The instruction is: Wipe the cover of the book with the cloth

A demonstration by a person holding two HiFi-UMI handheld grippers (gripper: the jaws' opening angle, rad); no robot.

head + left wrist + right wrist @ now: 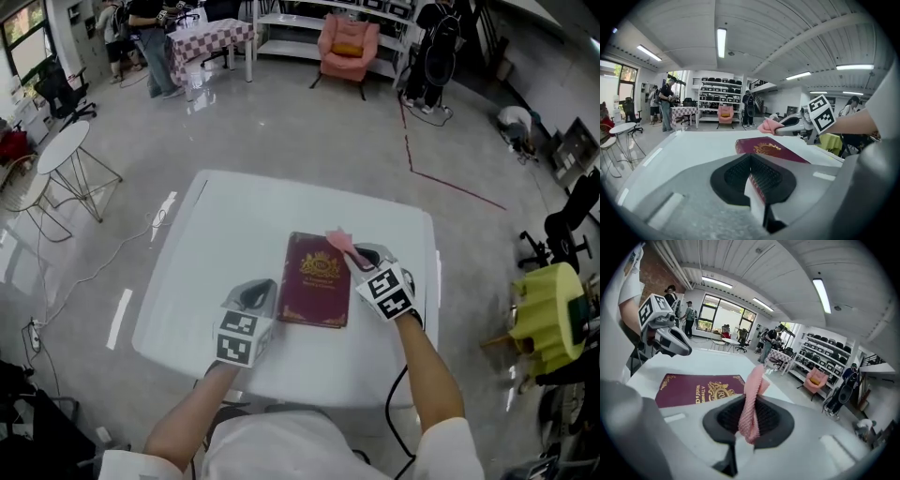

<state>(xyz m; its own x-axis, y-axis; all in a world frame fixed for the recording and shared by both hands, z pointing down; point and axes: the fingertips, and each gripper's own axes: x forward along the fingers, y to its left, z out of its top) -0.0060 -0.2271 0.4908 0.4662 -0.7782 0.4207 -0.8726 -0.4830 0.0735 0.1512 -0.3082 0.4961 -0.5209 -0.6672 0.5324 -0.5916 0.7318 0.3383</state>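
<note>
The maroon book (317,281) lies closed and flat near the middle of the white table (234,225), gold crest facing up. The left gripper (262,293) sits at the book's 8 o'clock. In its own view the jaws are closed on the near edge of the book, with the white page block and maroon cover pinched between the pads. The right gripper (362,259) is at the book's 2 o'clock, jaws shut on a pink cloth (340,242) that stands up out of them in a narrow bunched strip over the book's far right corner. I cannot tell whether the cloth is touching the cover yet. The wipe looks about to begin, since the cloth is only at the corner. The main risk is the small wad of cloth past the jaw tips. A low or flat stroke could drag the hard jaws across the cover instead of the fabric. The cloth might also pull out if it snags on the cover's edge. With the book held at one edge only, a firm sideways stroke toward 9 o'clock could swing it round that grip or lift the cover.
</note>
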